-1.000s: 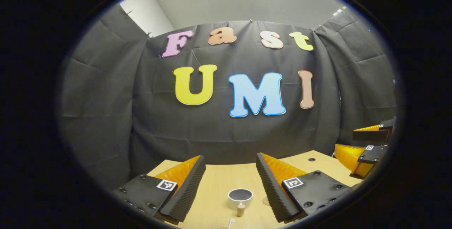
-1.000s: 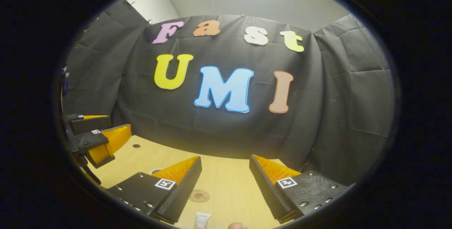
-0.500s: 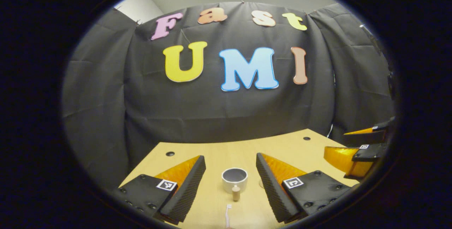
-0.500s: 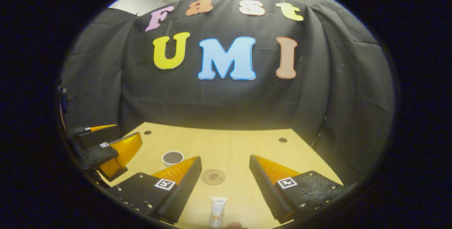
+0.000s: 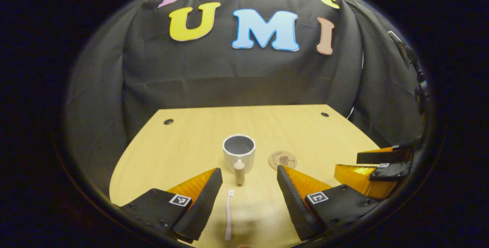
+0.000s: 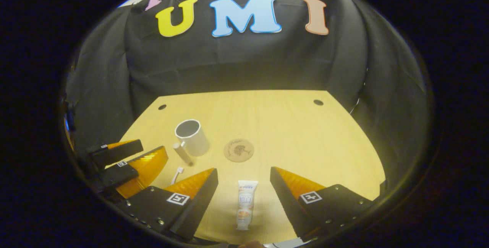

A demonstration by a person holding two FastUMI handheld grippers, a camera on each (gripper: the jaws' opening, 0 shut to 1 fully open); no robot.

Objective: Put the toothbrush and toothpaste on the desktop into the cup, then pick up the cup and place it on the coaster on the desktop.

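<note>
Well apart, both tongs (image 5: 248,187) (image 6: 242,187) gape above bare desktop (image 5: 183,152).

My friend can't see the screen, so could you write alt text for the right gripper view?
An open tool hovers over a toothpaste tube lying on a wooden desk. Beyond lie a round coaster, a white cup and a toothbrush, with a second tool at the left.

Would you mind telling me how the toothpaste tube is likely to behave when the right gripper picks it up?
The toothpaste tube lies flat on the desk between the right gripper's open jaws. It looks soft, so it would probably squash when squeezed. Its flattened shape suggests it won't roll, and it is likely light.
</note>
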